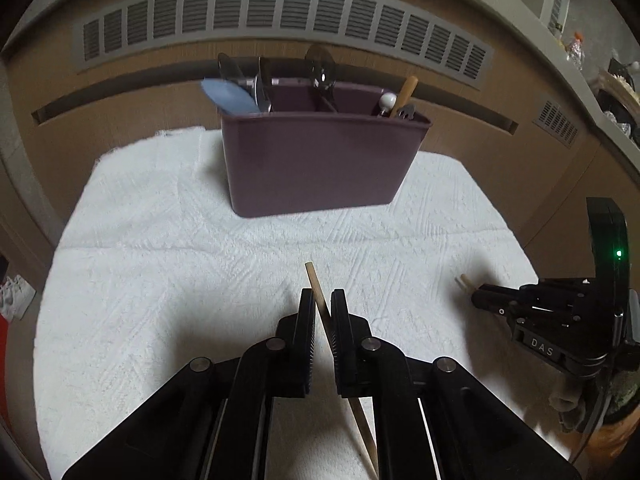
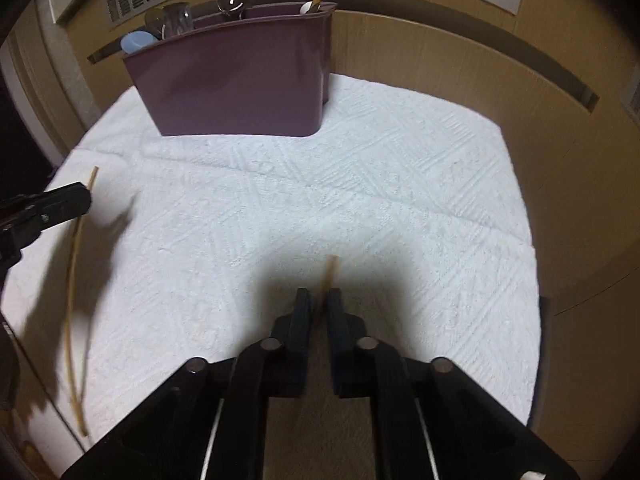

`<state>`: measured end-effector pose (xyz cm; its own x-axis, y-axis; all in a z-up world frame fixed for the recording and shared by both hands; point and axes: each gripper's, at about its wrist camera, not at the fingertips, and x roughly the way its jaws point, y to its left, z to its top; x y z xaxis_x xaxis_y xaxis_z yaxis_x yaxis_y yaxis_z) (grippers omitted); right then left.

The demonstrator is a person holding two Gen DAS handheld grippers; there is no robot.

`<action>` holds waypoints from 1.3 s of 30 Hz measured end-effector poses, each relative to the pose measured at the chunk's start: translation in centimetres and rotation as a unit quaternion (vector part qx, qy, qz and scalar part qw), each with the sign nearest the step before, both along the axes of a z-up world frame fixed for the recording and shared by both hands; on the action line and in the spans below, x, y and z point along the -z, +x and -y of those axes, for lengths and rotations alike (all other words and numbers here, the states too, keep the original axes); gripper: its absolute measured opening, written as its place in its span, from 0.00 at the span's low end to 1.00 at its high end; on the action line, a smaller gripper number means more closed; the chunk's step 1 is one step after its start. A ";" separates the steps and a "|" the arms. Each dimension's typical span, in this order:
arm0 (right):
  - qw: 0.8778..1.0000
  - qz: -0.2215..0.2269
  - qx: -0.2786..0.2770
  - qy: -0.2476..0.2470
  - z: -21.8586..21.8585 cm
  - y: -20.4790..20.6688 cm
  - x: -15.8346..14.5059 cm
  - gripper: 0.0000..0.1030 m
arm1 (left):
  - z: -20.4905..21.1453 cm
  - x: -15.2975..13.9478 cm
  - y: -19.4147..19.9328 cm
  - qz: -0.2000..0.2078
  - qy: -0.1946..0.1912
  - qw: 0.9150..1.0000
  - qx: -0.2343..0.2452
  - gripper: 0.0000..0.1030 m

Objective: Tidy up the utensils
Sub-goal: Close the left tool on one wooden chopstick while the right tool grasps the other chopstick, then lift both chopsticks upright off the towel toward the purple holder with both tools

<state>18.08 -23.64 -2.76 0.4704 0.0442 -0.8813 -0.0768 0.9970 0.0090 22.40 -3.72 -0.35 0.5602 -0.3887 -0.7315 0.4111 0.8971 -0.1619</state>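
From the left wrist, a plum plastic caddy [image 1: 324,160] stands well ahead of the left gripper [image 1: 323,308] on a white woven towel [image 1: 160,280], with nothing between them; spoons [image 1: 320,66], a pale blue scoop [image 1: 228,96] and a wooden handle [image 1: 404,94] stick up from its compartments. The left gripper's jaws pinch a thin wooden chopstick [image 1: 320,300], which slants across them. To its right, the right gripper [image 1: 480,300] pinches a second chopstick [image 1: 464,281]. From the right wrist, the caddy [image 2: 240,80] sits ahead and to the left. The right gripper [image 2: 320,304] is nearly closed on its chopstick [image 2: 331,276], blurred. Far left, the left gripper [image 2: 84,196] holds its long chopstick [image 2: 74,300].
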 end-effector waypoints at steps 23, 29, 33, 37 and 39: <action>0.982 0.177 -0.057 0.034 -1.6 -6.6 -14.9 0.04 | 0.0 -4.3 0.3 -0.097 0.012 0.995 -0.021 0.15; 0.981 0.182 -0.060 0.041 -1.3 -6.6 -14.9 0.04 | 1.0 2.7 6.7 -0.223 0.084 0.966 -0.095 0.15; 0.981 0.180 -0.059 0.049 -0.8 -6.5 -14.7 0.04 | 1.8 4.1 8.6 -0.231 0.099 0.962 -0.111 0.16; 0.980 0.182 -0.059 0.051 -0.3 -6.5 -14.6 0.04 | 2.9 4.0 9.3 -0.207 0.117 0.966 -0.103 0.21; 0.980 0.182 -0.061 0.052 -0.3 -6.5 -14.5 0.04 | 3.0 3.9 9.3 -0.208 0.109 0.968 -0.092 0.29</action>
<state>11.61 -23.34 11.75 0.7389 0.1997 -0.6435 -0.2115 0.9755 0.0598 31.72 -6.77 -4.27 0.2455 -0.1214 -0.9618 0.1812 0.9804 -0.0775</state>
